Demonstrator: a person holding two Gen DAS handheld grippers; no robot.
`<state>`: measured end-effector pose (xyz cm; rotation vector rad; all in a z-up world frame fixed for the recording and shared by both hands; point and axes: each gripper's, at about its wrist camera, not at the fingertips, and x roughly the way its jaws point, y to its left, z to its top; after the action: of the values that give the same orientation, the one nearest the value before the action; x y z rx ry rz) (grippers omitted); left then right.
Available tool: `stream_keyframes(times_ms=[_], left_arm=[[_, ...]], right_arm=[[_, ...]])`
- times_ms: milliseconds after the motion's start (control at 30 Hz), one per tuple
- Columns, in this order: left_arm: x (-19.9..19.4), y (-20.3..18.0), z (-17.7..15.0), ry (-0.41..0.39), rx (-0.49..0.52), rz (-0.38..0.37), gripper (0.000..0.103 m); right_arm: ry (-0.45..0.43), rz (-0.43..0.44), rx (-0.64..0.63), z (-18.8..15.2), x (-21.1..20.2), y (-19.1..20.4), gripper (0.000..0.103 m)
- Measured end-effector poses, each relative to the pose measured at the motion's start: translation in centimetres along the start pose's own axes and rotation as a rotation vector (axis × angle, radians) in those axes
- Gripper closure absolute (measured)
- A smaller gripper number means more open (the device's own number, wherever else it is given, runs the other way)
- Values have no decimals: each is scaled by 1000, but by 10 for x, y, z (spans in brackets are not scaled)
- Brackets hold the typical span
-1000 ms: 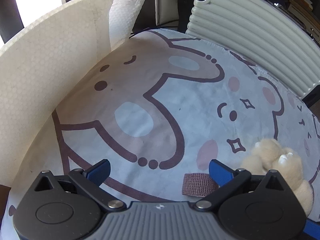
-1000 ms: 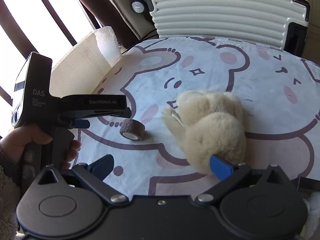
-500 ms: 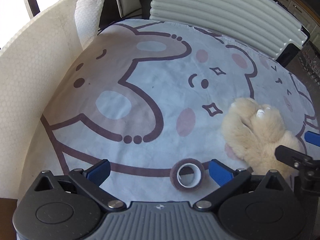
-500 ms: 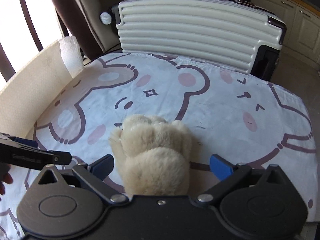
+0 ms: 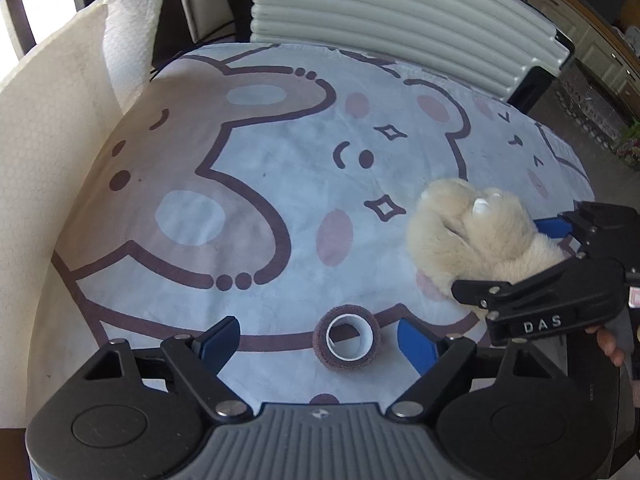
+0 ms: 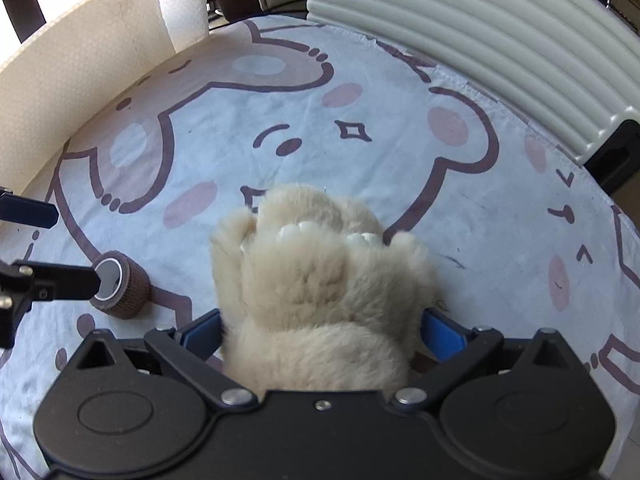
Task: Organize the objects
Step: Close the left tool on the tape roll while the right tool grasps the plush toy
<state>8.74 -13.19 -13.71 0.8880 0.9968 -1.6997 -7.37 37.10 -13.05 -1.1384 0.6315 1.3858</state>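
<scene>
The brown tape roll lay on its side on the bear-print sheet, between the left gripper's jaws, which had just been closing without touching it. Beside it, the plush paw sat between the right gripper's spread jaws; contact unclear.

My left gripper tilts steeply down, its jaws just closing in around the tape roll but not pressing it. My right gripper, right of the roll, straddles the plush paw, pads at its sides.
</scene>
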Motion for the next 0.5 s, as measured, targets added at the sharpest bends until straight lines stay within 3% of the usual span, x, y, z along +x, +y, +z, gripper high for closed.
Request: stream_keyframes(times_ms=[33, 267, 500], left_arm=[[3, -2, -1, 13, 10, -6, 19], [19, -13, -2, 85, 69, 1, 26], [29, -16, -1, 119, 67, 11, 43]], right_arm=[[2, -1, 8, 0, 2, -1, 1], [8, 16, 90, -2, 9, -7, 43], [-22, 8, 148, -7, -1, -14, 49]])
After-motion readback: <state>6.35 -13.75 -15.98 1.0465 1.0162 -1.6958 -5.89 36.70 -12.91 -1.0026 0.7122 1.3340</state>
